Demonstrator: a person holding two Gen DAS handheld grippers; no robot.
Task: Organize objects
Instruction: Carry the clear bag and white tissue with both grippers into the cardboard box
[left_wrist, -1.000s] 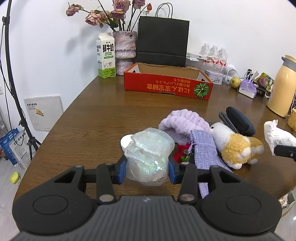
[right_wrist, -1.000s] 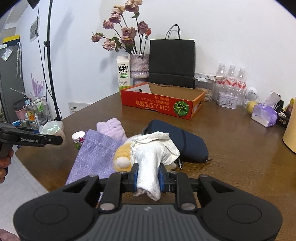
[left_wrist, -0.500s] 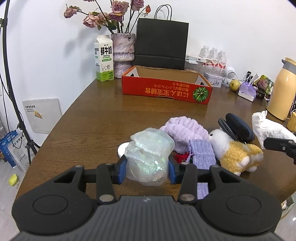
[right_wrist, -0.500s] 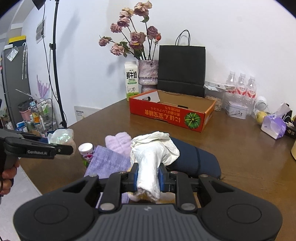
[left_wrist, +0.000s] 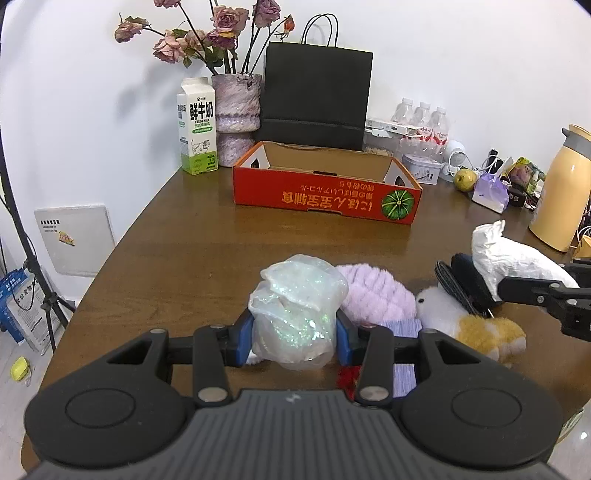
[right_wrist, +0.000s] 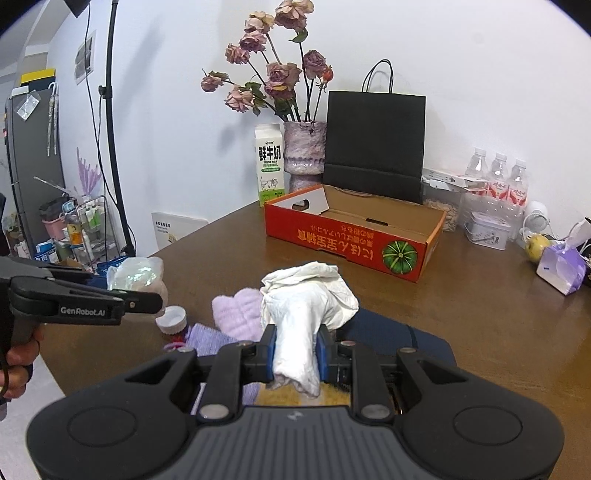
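My left gripper (left_wrist: 294, 341) is shut on a crumpled iridescent plastic bag (left_wrist: 297, 310), held above the wooden table (left_wrist: 207, 251). In the right wrist view the same bag (right_wrist: 135, 273) shows at the left, with a hand on that gripper's handle. My right gripper (right_wrist: 295, 356) is shut on a crumpled white cloth (right_wrist: 306, 306), also seen at the right of the left wrist view as a white cloth (left_wrist: 513, 258). An open red cardboard box (left_wrist: 325, 184) stands at the back, ahead of both grippers. On the table below lie a lilac fluffy item (left_wrist: 373, 291), a plush toy (left_wrist: 469, 325), a dark case (right_wrist: 402, 336) and a purple fabric pouch (right_wrist: 210, 339).
Behind the red box (right_wrist: 351, 236) stand a black paper bag (left_wrist: 317, 96), a vase of dried roses (left_wrist: 236, 107) and a milk carton (left_wrist: 196, 125). Water bottles (right_wrist: 498, 184), a tin, a green apple (left_wrist: 464, 179) and a yellow thermos (left_wrist: 561, 192) crowd the back right. A small white-capped jar (right_wrist: 171, 319) sits near the left edge.
Both grippers have risen and moved forward toward the red box, each keeping its load. The items on the table now sit lower in both views.
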